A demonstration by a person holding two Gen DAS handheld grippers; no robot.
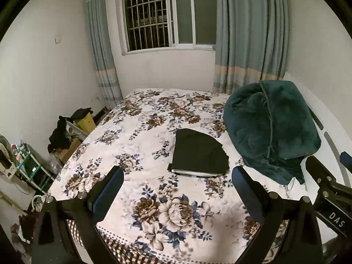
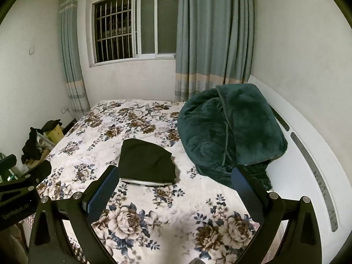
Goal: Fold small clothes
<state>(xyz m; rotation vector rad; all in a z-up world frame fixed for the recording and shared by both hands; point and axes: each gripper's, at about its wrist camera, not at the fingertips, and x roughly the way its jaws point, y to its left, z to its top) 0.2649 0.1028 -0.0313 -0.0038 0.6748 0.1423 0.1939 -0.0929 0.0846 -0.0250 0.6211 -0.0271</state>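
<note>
Bedroom with white walls, a barred window (image 1: 158,19) at top centre, and grey-blue curtains (image 1: 248,35) on both sides of it. Floral bedspread (image 1: 140,132) covers the bed and fills the middle of both views. Black garment (image 1: 199,154), folded flat with a pale edge showing at its near side, lies centre frame on the bedspread. Dark green blanket (image 1: 270,127) is heaped just right of it, apart from it. Cluttered boxes (image 1: 72,129) stand at left, beside the bed. Left gripper (image 1: 178,187) sits low in its frame, jaws spread wide, holding nothing. Right gripper (image 2: 176,189) likewise: jaws wide apart, empty, the garment just beyond its left finger.
</note>
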